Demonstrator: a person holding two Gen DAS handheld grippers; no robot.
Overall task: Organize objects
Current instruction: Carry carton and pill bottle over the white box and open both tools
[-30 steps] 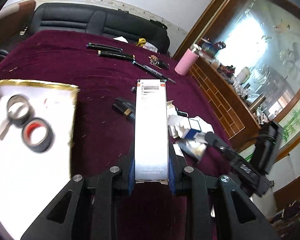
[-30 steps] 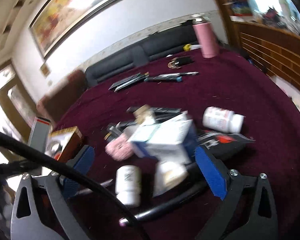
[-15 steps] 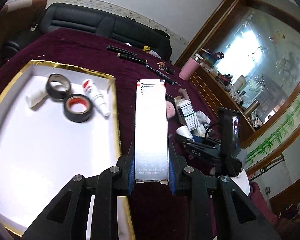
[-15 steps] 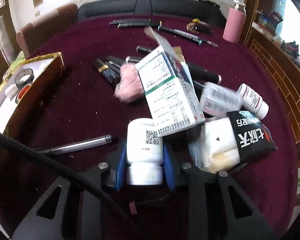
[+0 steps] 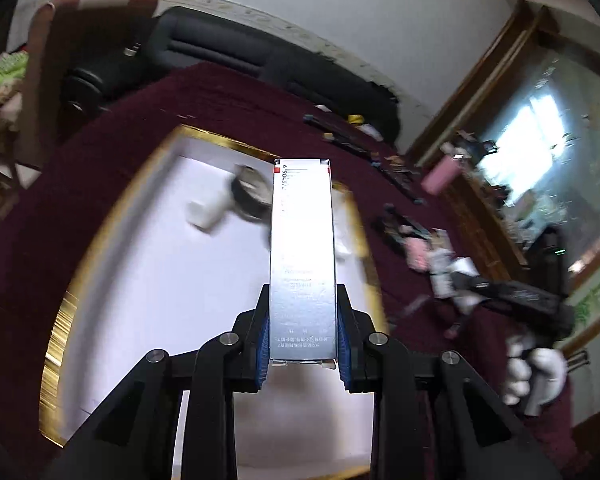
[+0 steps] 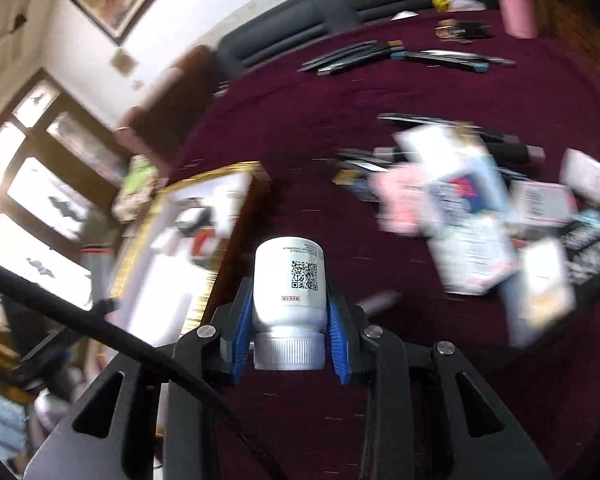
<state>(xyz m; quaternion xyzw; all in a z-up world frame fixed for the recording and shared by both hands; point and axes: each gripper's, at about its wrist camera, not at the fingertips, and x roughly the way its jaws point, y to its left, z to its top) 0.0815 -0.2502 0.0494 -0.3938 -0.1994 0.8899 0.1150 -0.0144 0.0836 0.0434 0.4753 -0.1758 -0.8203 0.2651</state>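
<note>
Left wrist view: the left gripper (image 5: 302,332) pinches a tall silver carton (image 5: 302,264), which now hangs over the gold-rimmed tray (image 5: 76,280) instead of the maroon bench (image 5: 100,168); delivery looks close. In the tray lie a tape roll (image 5: 250,196) and a white tube (image 5: 208,212).

Right wrist view: the right gripper (image 6: 288,320) has just closed its fingers on a white pill bottle (image 6: 289,280), lifted clear of the clutter, right of the tray (image 6: 204,280).
</note>
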